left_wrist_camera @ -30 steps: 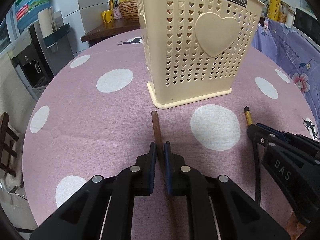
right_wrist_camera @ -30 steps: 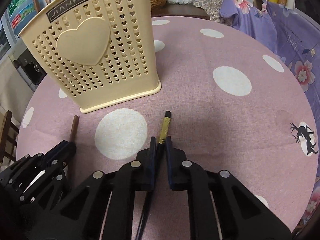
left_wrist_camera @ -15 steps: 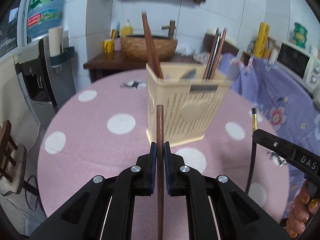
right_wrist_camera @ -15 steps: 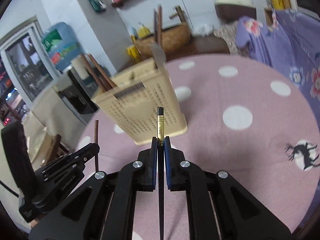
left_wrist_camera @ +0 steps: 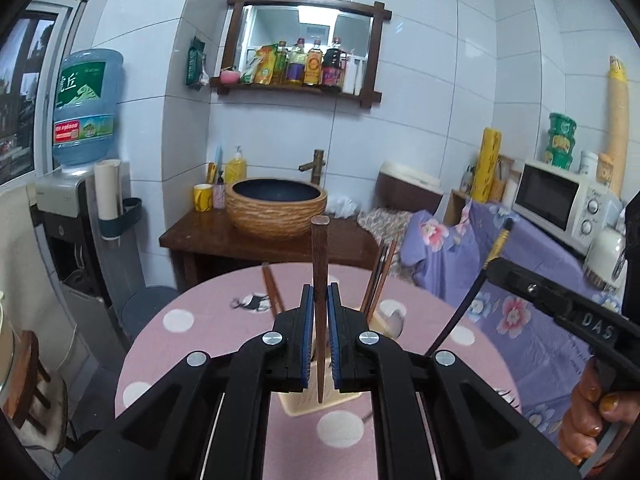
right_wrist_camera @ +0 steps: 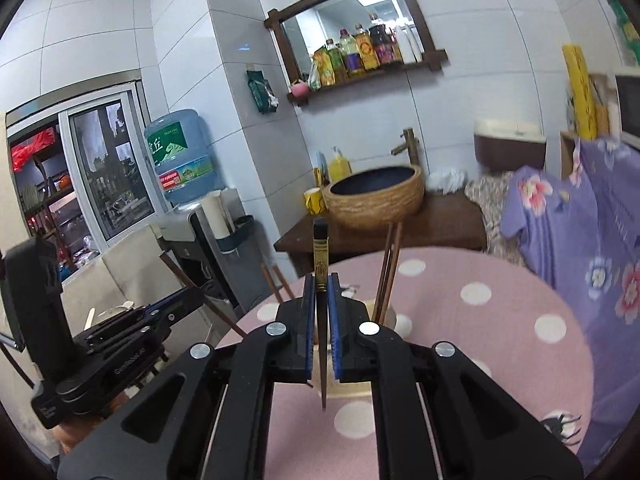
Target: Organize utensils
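Fingers [left_wrist_camera: 305, 332] of your left gripper [left_wrist_camera: 320, 336] are clenched on an upright brown wooden chopstick [left_wrist_camera: 320, 264], held above the pink polka-dot desk [left_wrist_camera: 200, 320]; your right gripper [right_wrist_camera: 321, 332] pinches a black chopstick with a gold band [right_wrist_camera: 321, 256] the same way. Next in size: cream utensil basket [left_wrist_camera: 304, 404], mostly hidden behind your left gripper, standing on the desk. Smallest: several chopsticks [left_wrist_camera: 380, 276] standing in it, leaning.
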### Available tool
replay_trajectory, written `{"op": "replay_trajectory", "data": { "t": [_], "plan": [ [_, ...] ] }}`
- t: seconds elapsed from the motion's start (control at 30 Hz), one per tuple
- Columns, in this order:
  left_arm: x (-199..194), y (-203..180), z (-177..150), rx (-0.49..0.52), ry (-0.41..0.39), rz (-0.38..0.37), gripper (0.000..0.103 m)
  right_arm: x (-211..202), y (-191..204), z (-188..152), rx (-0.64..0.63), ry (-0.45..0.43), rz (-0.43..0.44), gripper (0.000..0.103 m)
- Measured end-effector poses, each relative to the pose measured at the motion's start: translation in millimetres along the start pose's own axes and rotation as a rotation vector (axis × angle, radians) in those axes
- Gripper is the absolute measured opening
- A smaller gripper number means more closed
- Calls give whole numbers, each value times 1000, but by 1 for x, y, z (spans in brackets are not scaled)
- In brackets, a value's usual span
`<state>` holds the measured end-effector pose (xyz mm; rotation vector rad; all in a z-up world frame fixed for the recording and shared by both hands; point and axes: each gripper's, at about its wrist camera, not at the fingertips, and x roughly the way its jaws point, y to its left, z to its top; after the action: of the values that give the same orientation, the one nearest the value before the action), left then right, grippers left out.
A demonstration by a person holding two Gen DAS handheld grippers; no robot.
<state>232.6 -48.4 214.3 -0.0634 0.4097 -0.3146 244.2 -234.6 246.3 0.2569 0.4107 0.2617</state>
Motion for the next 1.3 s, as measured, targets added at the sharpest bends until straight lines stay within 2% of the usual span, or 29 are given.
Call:
{"op": "replay_trajectory", "data": {
  "t": [0.1,0.2,0.27,0.47,0.57,0.8,0.87,0.9,0.97,1.1,1.17,1.3],
  "plan": [
    [1,-2,22,-4,-31,13,8,4,4,25,-19,-16,-29,7],
    [4,-2,37,-27,-32,-8,8,11,10,43,-48,-31,-58,7],
    [9,-3,46,-29,-40,10,8,17,11,55,-49,-45,-79,7],
    [29,-3,54,-40,-39,65,8,46,7,66,-55,-104,-120,7],
    [46,0,45,-50,-13,77,8,67,4,52,-68,-110,-144,7],
    [81,4,-1,-46,73,95,8,115,-8,4,-63,3,-164,7],
    [82,3,-13,-26,48,105,8,124,-12,-8,-57,25,-161,7],
    [83,2,-18,-17,47,107,4,129,-14,-13,-55,35,-166,7],
    [90,2,-25,-25,87,83,3,136,-20,-24,-48,55,-171,7],
    [103,6,-37,-38,121,98,3,143,-26,-36,-41,72,-171,7],
    [109,8,-43,-43,140,102,3,146,-26,-41,-52,91,-166,4],
    [112,15,-55,-65,157,90,3,142,-29,-49,-56,72,-145,5]
  ]
}}
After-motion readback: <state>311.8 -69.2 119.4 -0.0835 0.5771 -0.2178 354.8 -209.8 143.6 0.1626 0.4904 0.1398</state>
